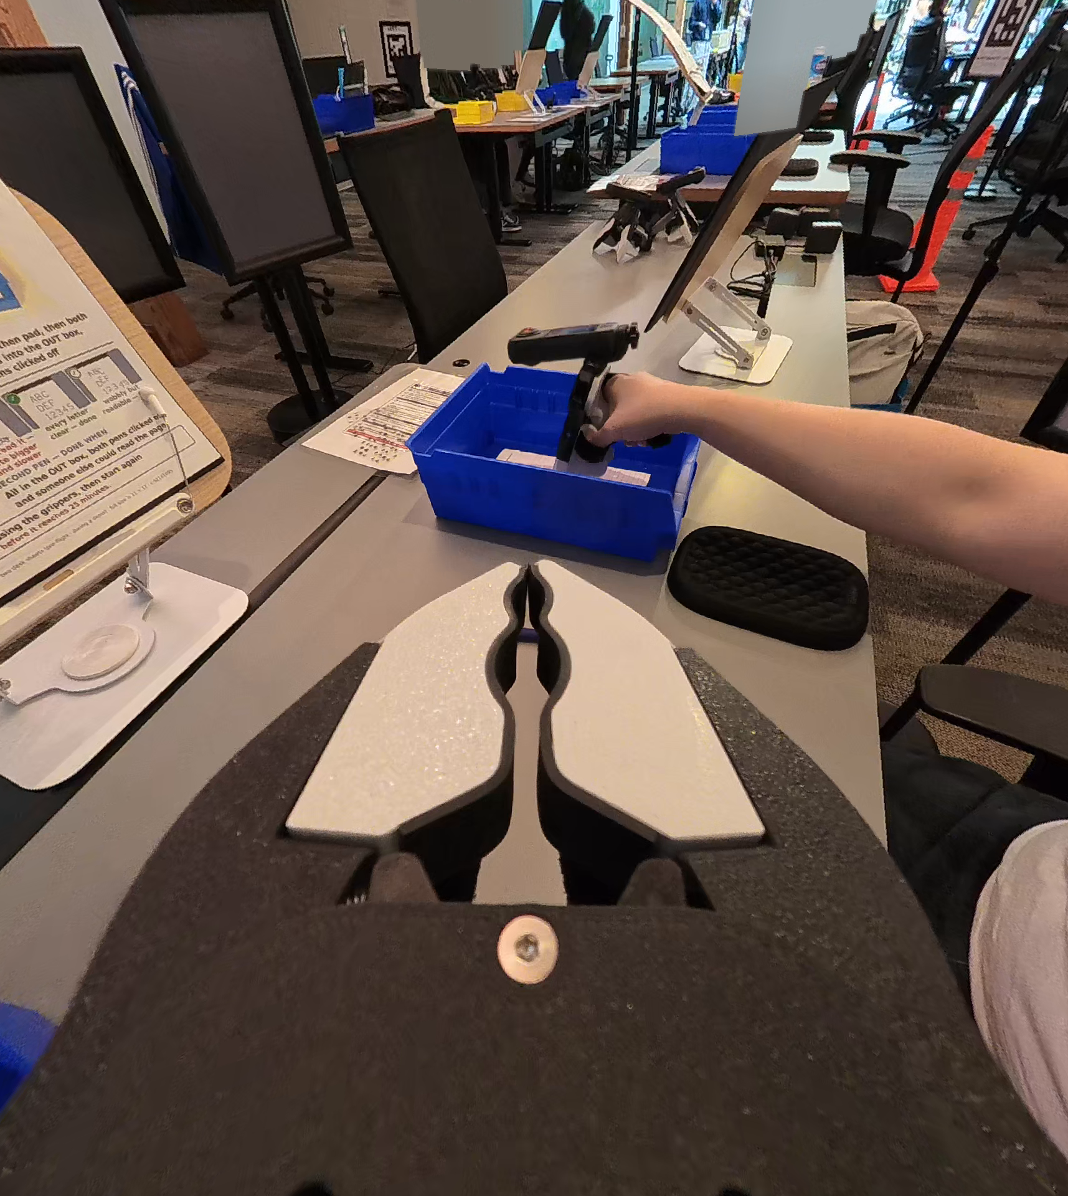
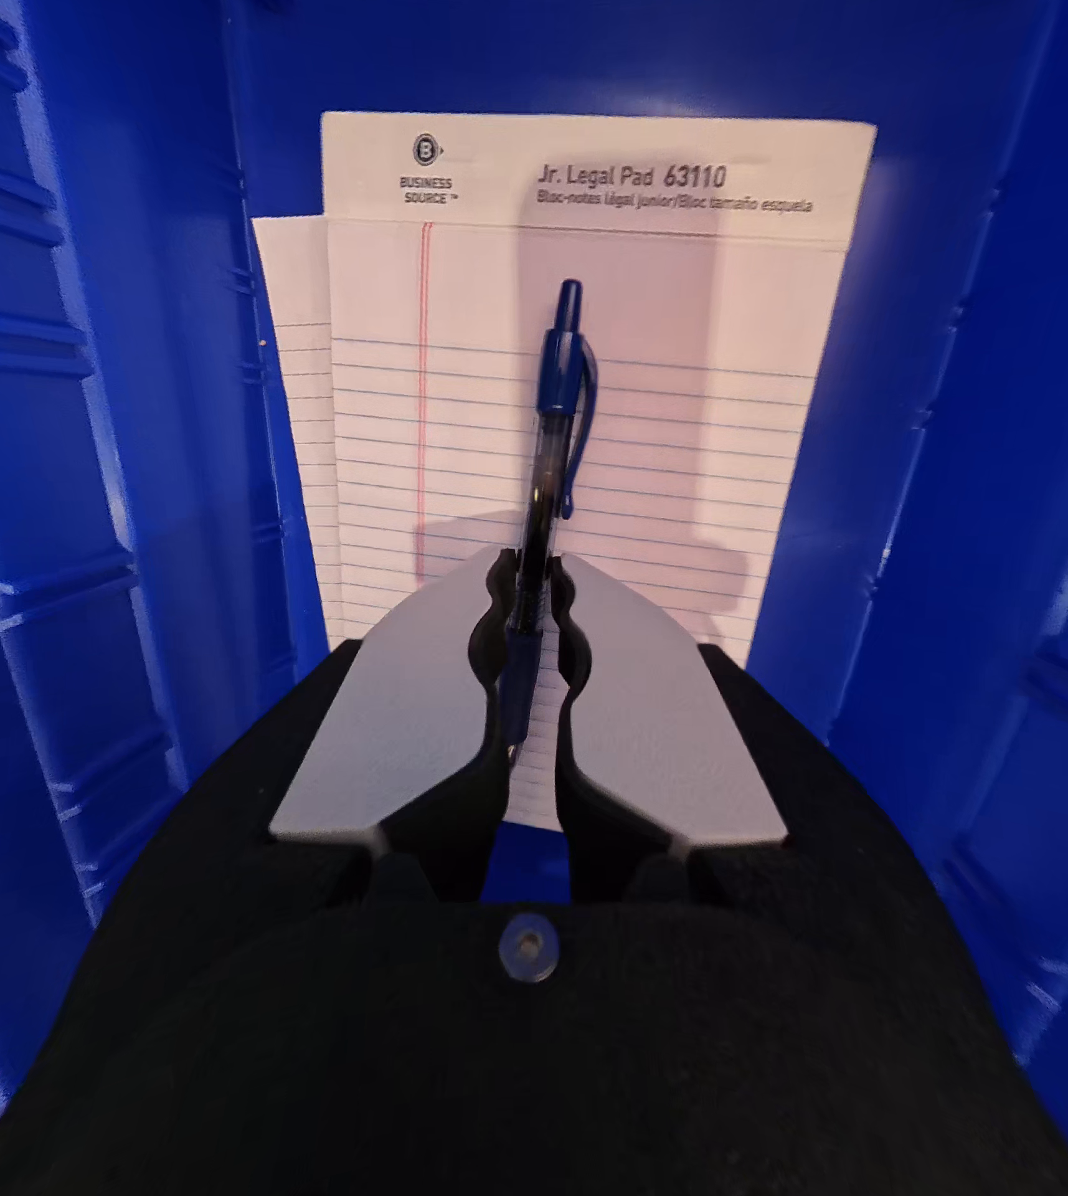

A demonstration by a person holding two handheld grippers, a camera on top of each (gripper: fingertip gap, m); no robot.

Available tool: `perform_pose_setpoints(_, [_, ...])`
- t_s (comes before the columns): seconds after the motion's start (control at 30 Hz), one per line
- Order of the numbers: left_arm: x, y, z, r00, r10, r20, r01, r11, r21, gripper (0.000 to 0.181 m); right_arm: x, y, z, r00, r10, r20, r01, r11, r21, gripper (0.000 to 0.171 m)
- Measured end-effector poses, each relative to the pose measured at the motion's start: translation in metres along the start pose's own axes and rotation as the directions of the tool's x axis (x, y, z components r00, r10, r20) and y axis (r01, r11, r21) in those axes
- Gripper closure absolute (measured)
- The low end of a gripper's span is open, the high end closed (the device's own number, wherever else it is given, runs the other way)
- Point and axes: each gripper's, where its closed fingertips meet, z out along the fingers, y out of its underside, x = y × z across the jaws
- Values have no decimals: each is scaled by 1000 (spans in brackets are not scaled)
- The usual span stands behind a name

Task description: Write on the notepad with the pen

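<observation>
Right gripper (image 2: 528, 563) squeezed shut on blue plastic click pen (image 2: 547, 492), over white lined notepad (image 2: 680, 453) in blue plastic bin (image 1: 550, 511). Left gripper (image 1: 528, 573) closed, empty. Best lifted slowly, straight up.

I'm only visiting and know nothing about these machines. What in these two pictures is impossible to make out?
- Right wrist view: the lower end of the notepad is covered by the right gripper.
- Right wrist view: whether the pen is lifted or resting on the pad.
- Left wrist view: the pen is not visible; the person's hand and the blue bin wall hide it.
- Left wrist view: faraway desks are too small.
</observation>
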Motion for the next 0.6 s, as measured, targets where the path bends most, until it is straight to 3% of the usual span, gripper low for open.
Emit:
perform_pose_setpoints(0.2, [1, 2, 2, 1000, 1, -9, -1, 1000, -9, 181, -8, 0, 2, 998, -14, 63, 12, 1000, 28, 160])
perform_pose_setpoints(0.27, [2, 2, 2, 1000, 0, -11, 0, 1000, -10, 181, -4, -5, -7, 999, -39, 20, 38, 998, 57, 159])
perform_pose_setpoints(0.37, [2, -1, -1, 1000, 2, -11, -2, 1000, 0, 181, -6, -31, -48, 984, -126, -122, 151, 963, 224, 151])
perform_pose_setpoints(0.5, [2, -4, -5, 1000, 11, 0, -11, 1000, 13, 181, -93, -45, -118, 947, -271, -170, 318, 851, 418, 143])
perform_pose_setpoints(0.6, [0, -4, -6, 1000, 8, 6, -8, 1000, 12, 181, -177, -31, -114, 874, -459, -157, 482, 784, 392, 147])
